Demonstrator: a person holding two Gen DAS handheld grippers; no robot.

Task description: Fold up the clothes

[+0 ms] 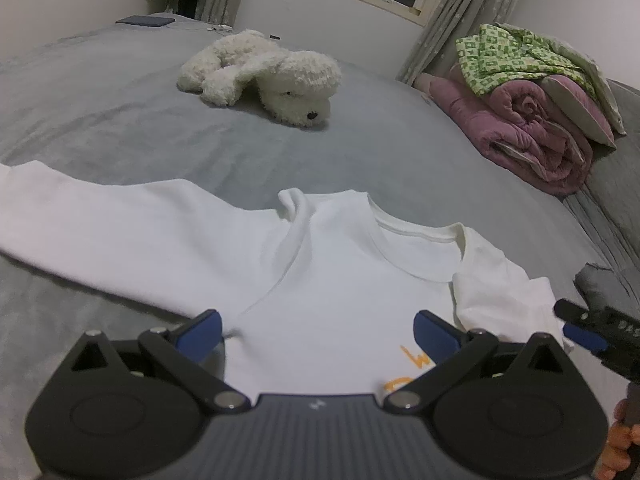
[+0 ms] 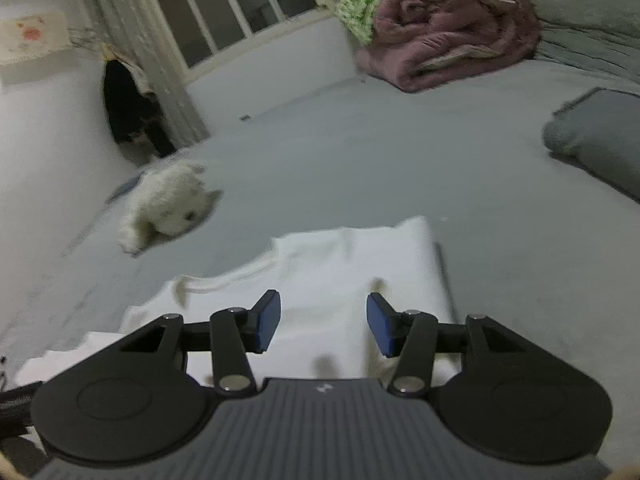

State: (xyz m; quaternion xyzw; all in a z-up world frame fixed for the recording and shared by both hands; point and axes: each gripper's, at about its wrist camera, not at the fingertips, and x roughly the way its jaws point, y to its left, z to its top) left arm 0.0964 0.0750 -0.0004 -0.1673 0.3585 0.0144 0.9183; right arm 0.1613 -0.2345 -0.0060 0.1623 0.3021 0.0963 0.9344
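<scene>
My left gripper is spread wide over the white sweatshirt on the bed; only this cam shows its collar & orange print. Right gripper also spread, w/ folded sleeve just ahead.

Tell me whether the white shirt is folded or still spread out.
Partly folded: the white shirt has one sleeve tucked in, the other sleeve stretched across the bed.
</scene>
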